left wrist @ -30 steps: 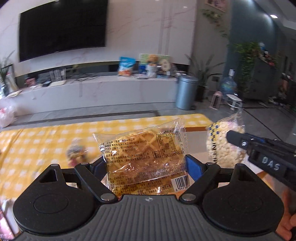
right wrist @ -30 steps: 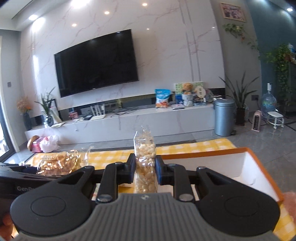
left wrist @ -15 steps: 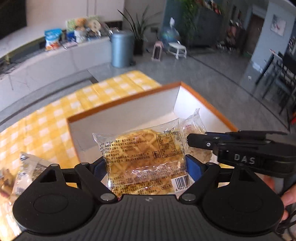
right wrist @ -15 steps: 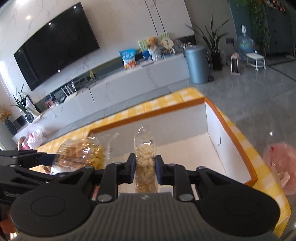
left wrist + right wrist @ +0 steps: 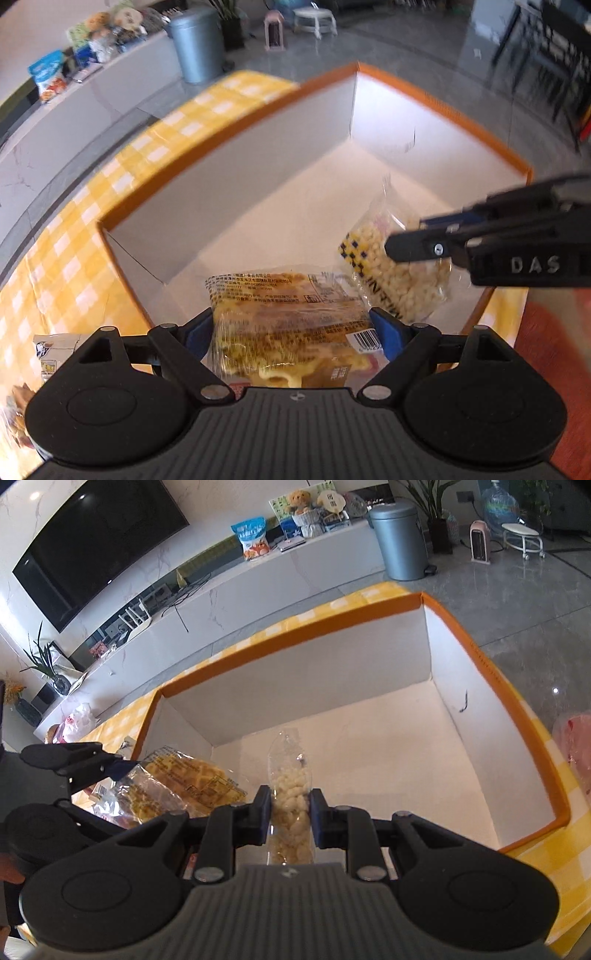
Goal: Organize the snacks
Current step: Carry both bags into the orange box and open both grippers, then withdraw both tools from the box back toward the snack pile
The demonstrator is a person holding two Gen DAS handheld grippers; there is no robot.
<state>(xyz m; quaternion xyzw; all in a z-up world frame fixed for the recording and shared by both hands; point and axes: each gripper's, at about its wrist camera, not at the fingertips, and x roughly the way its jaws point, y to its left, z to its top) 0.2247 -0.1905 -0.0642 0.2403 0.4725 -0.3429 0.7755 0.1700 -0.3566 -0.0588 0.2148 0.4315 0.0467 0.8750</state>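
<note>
Looking forward from the left wrist, the left gripper [image 5: 291, 332] is clamping a clear plastic packet of golden waffle cake [image 5: 288, 314] across its width, blue pads pressing both side edges, and is holding it above the near end of a large white cardboard box with an orange rim [image 5: 439, 110]. Beside it on the right, the right gripper [image 5: 410, 245] is pinching a clear bag of pale puffed corn snacks [image 5: 397, 273] over that same box. Both packets are probably light, soft and crinkly, with slippery film and crushable contents, so a gentle hold across the filled middle seems safer than one on the loose sealed ends. Another wrapped snack [image 5: 51, 350] is lying outside the box on the yellow-and-white checked tablecloth [image 5: 74, 236].

Looking forward from the right wrist, the right gripper [image 5: 290, 814] is standing narrow, closed on the puffed-snack bag [image 5: 290, 805], which is rising upright between the pads. The waffle packet [image 5: 184, 786] is hanging at the left, close to the box's near-left wall. The box floor is lying bare, giving plenty of room ahead and rightward, though its upright walls [image 5: 303, 675] are bounding every side.
</note>
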